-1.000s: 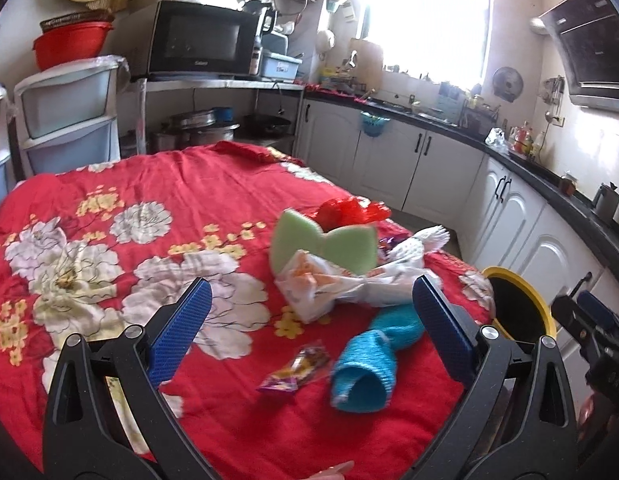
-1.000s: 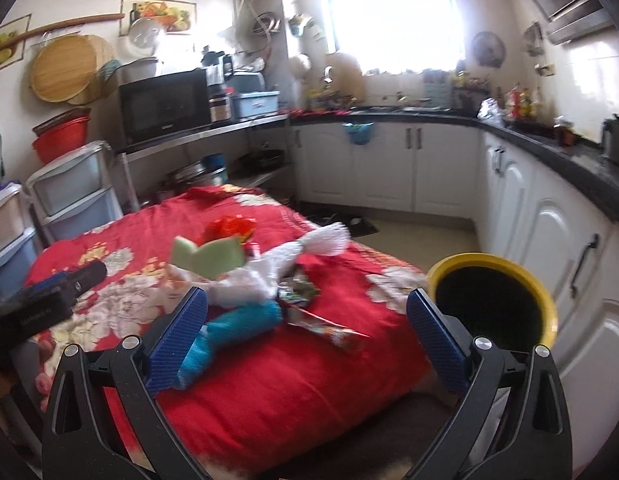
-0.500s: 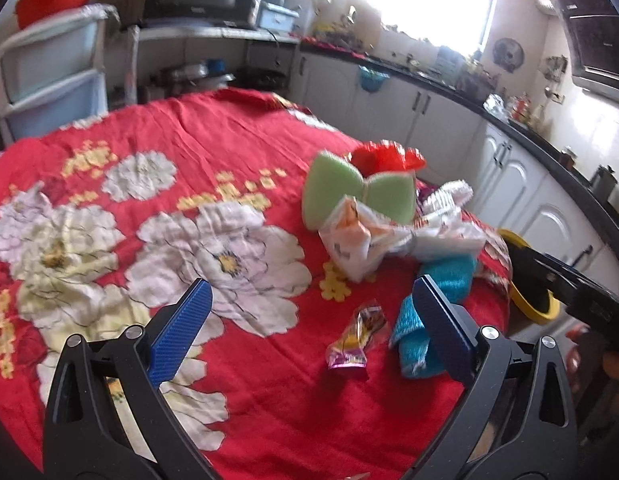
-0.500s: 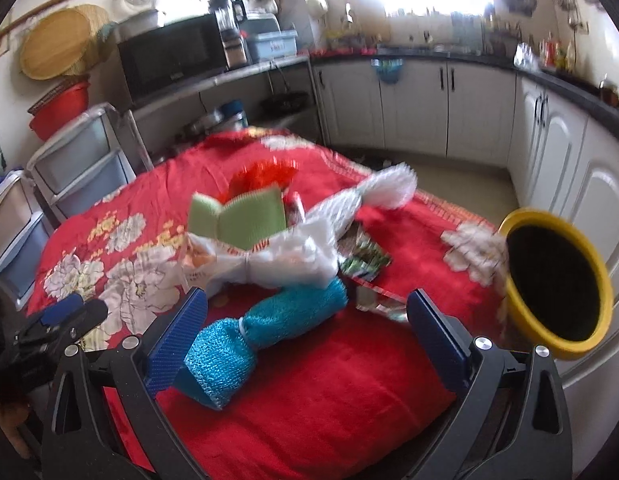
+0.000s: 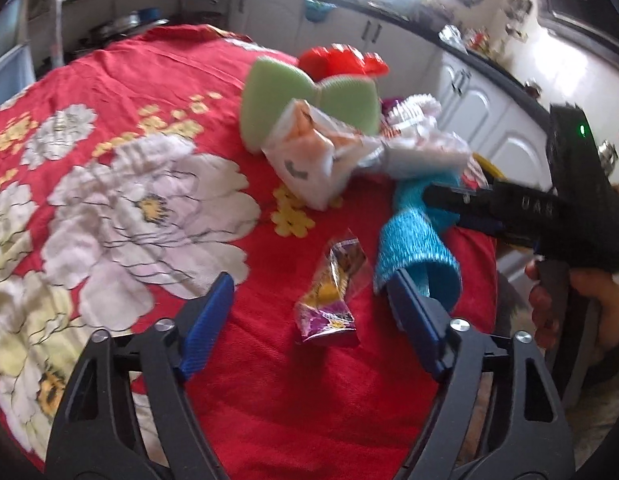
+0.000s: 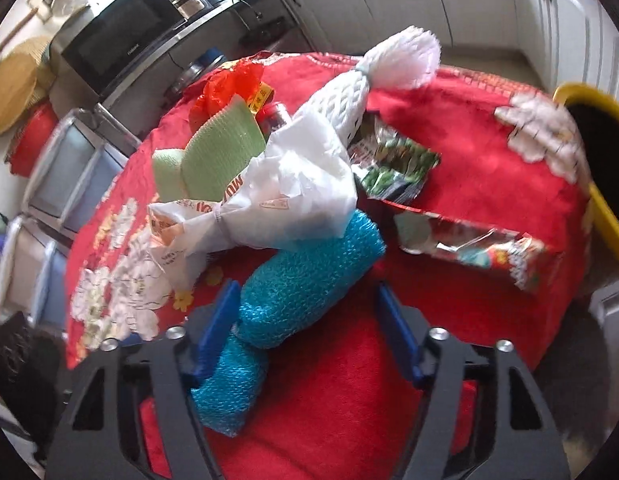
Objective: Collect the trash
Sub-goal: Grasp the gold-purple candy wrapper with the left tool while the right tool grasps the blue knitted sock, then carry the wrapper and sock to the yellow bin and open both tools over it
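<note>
Foil snack wrapper (image 5: 329, 304) lies on the red cloth (image 5: 121, 76) between my spread left gripper (image 5: 309, 308); right gripper (image 6: 305, 320), also spread, straddles the blue mesh roll (image 6: 297, 280). Step: first pickup. Next: close, carry to yellow bin (image 6: 605, 216)

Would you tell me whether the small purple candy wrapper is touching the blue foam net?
Apart: the left wrist view shows red cloth between the candy wrapper and the blue foam net.

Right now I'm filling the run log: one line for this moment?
left gripper: open over snack wrapper | right gripper: open around blue bubble wrap | nothing held
</note>
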Action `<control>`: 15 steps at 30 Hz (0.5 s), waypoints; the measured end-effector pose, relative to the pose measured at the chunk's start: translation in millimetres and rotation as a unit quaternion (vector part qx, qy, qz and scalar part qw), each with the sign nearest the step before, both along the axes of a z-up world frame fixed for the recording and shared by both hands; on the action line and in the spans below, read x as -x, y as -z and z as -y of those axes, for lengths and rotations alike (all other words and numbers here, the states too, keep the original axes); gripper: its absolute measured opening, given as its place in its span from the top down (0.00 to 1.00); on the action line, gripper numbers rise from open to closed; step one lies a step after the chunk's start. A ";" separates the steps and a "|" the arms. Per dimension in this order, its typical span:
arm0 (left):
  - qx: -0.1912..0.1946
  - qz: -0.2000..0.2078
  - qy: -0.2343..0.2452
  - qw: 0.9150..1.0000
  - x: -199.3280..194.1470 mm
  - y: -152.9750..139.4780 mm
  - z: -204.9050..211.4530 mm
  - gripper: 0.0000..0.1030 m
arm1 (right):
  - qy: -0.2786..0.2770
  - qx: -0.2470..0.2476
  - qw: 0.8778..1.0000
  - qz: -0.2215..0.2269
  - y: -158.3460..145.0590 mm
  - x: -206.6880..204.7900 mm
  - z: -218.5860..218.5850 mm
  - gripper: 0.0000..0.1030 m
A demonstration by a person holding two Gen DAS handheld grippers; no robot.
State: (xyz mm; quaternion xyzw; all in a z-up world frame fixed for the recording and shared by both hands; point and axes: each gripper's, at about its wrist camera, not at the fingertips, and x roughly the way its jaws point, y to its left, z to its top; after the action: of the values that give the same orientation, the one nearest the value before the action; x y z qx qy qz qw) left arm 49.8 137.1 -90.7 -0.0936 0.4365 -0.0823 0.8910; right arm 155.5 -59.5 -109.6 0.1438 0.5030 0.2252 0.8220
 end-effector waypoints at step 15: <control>0.000 -0.014 0.035 0.999 1.7 4.6 23.4 0.79 | -0.023 -0.062 0.997 -0.029 -13.5 22.7 47.4 0.85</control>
State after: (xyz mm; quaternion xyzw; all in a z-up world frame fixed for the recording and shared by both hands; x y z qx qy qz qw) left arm 48.1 113.7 -95.3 -0.0799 0.4522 -0.1118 0.8813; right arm 132.8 -107.0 -96.1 0.1892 0.5147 0.2702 0.7913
